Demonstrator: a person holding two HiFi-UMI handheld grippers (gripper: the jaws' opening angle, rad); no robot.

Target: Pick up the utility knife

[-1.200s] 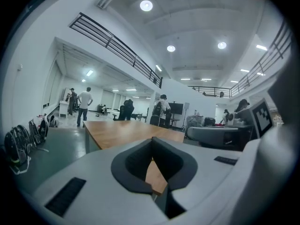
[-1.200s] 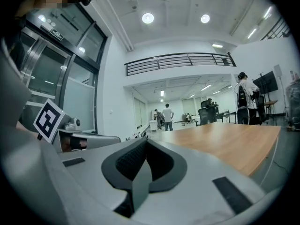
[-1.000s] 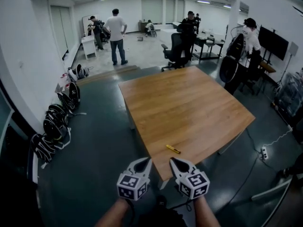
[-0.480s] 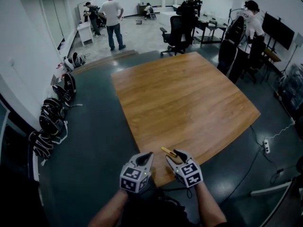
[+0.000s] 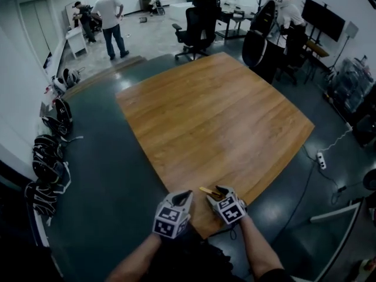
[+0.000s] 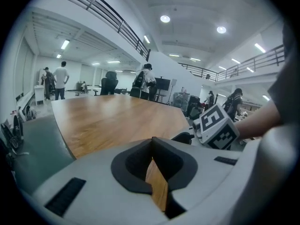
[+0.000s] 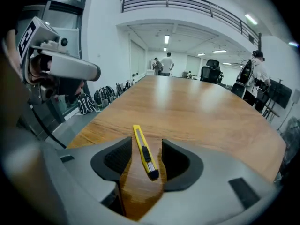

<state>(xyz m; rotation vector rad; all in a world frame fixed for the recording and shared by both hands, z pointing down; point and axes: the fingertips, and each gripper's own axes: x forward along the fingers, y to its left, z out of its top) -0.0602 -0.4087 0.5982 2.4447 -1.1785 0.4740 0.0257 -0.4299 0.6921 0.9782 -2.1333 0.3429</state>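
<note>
A yellow utility knife [image 5: 208, 191] lies on the wooden table [image 5: 217, 122] close to its near corner. In the right gripper view the knife [image 7: 143, 149] lies lengthwise between my right gripper's [image 7: 146, 150] jaws, black slider up. Those jaws are opening and stand apart on either side of the knife, with the pads not pressing on it. In the head view my right gripper [image 5: 218, 190] is over the knife's near end. My left gripper [image 5: 184, 195] hovers just to the left over the table edge. In its own view the left gripper [image 6: 152, 142] is shut with nothing in it.
Several backpacks [image 5: 46, 157] line the floor by the left wall. A power strip [image 5: 321, 160] and its cable lie on the floor at the right. An office chair [image 5: 191, 31] and standing people [image 5: 110, 13] are beyond the table's far end.
Both grippers came forward and down to the table's near corner. The right gripper's jaws opened and now straddle the knife, which has not moved on the table.
</note>
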